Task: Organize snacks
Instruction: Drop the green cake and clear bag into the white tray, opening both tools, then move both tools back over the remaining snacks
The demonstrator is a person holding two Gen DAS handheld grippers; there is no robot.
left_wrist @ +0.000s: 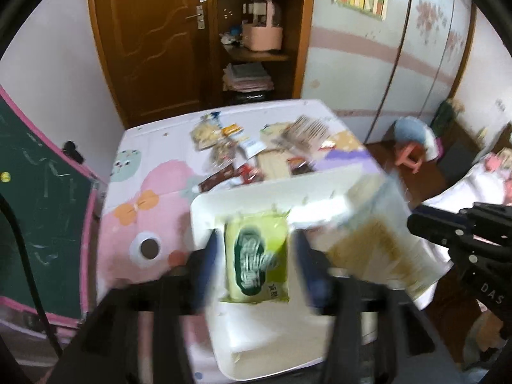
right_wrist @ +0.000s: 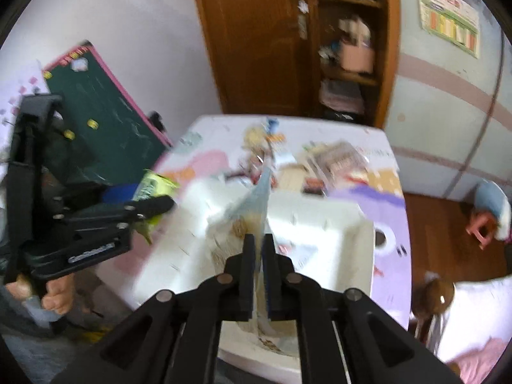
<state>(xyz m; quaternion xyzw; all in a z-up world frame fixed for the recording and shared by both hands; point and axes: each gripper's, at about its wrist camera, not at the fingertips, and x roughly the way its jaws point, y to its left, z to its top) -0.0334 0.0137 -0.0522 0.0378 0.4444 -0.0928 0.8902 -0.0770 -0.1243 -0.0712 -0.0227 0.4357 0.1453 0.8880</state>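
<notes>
My left gripper (left_wrist: 256, 256) is shut on a yellow-green snack packet (left_wrist: 256, 256) with a dark green oval label, held above the white bin (left_wrist: 204, 211). The packet also shows in the right wrist view (right_wrist: 153, 188), between the left gripper's fingers. My right gripper (right_wrist: 259, 256) is shut on a clear bag of pale biscuits (right_wrist: 252, 204), seen edge-on over the white bin (right_wrist: 352, 224). In the left wrist view that bag (left_wrist: 377, 243) hangs at the bin's right side, with the right gripper's body (left_wrist: 464, 236) beside it. Both views are motion-blurred.
Several loose snack packets (left_wrist: 256, 147) lie on the far part of the cartoon-printed table (left_wrist: 144, 172). A green chalkboard (left_wrist: 38, 198) leans at the left. A wooden door and shelf stand behind. A pink stool (left_wrist: 412, 156) is on the floor at the right.
</notes>
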